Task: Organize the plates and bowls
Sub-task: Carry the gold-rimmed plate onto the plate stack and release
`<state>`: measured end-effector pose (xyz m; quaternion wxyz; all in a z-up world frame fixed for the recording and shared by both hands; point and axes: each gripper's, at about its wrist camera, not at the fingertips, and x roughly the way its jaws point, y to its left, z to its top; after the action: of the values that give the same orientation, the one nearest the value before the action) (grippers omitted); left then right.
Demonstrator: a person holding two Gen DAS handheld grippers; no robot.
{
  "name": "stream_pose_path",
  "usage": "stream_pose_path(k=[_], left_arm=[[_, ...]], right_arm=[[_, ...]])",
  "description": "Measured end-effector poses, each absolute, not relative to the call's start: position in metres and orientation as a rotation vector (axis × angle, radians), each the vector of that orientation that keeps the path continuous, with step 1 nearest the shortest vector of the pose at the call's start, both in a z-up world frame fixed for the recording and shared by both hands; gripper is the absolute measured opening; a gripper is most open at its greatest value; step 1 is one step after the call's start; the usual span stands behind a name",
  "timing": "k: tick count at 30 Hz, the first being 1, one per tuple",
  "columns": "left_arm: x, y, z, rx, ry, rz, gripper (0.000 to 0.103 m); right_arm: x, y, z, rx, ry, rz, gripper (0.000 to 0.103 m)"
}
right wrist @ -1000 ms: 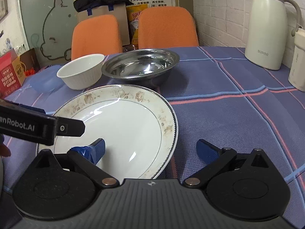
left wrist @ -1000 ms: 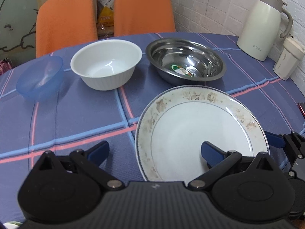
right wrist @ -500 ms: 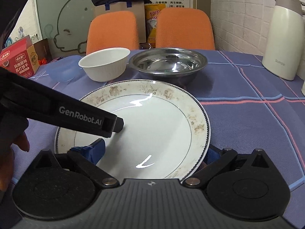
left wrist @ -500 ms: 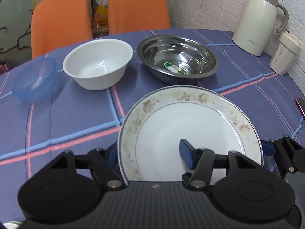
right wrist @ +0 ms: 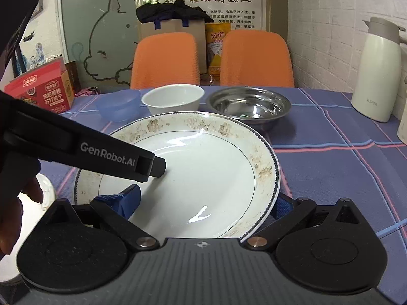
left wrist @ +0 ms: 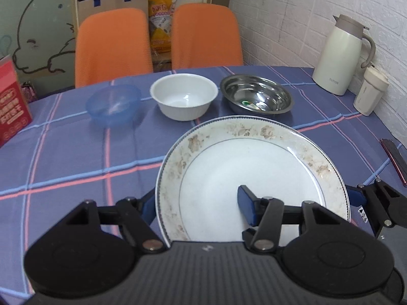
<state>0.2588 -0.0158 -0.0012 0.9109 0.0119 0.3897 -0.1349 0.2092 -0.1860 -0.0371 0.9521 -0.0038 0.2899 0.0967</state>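
A large white plate (left wrist: 254, 178) with a brown floral rim is held between both grippers, raised off the checked tablecloth. My left gripper (left wrist: 197, 203) is closing on its near-left rim, one finger under the rim and the other on the plate's face. My right gripper (right wrist: 204, 200) pinches the near-right rim the same way. It also shows at the right edge of the left wrist view as a black gripper body (left wrist: 376, 203). Beyond the plate stand a blue plastic bowl (left wrist: 113, 104), a white bowl (left wrist: 184, 96) and a steel bowl (left wrist: 257, 96), all in a row.
A cream thermos jug (left wrist: 340, 56) and a small white cup (left wrist: 370, 94) stand by the brick wall at the right. A red box (left wrist: 12, 101) sits at the table's left edge, a dark phone (left wrist: 394, 157) at the right edge. Two orange chairs (left wrist: 114, 45) stand behind.
Both grippers went from wide open around the plate to closed on its rim. The plate has come up off the table, and both cameras have risen and pulled back.
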Motion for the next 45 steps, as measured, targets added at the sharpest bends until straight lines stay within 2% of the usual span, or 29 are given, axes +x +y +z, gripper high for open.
stream_pose_path(k=[8, 15, 24, 31, 38, 44, 45], left_arm=[[0.192, 0.079, 0.012, 0.008, 0.766, -0.098, 0.056], [0.160, 0.130, -0.009, -0.030, 0.800, -0.038, 0.056], [0.163, 0.136, -0.037, -0.088, 0.821, -0.096, 0.056], [0.158, 0.132, -0.029, -0.049, 0.748, -0.081, 0.066], [0.160, 0.135, -0.027, -0.065, 0.746, -0.066, 0.066], [0.161, 0.122, -0.022, -0.059, 0.740, -0.088, 0.069], [0.161, 0.119, -0.021, -0.055, 0.736, -0.094, 0.073]], right_arm=[[0.166, -0.114, -0.019, -0.038, 0.543, 0.365, 0.091], [0.139, -0.047, -0.024, -0.076, 0.570, 0.510, 0.091], [0.124, -0.027, -0.039, -0.130, 0.639, 0.499, 0.091], [0.118, -0.023, -0.046, -0.202, 0.628, 0.453, 0.090], [0.119, -0.029, -0.050, -0.245, 0.627, 0.425, 0.089], [0.119, -0.058, -0.039, -0.110, 0.606, 0.427, 0.089], [0.118, -0.061, -0.037, -0.105, 0.594, 0.422, 0.089]])
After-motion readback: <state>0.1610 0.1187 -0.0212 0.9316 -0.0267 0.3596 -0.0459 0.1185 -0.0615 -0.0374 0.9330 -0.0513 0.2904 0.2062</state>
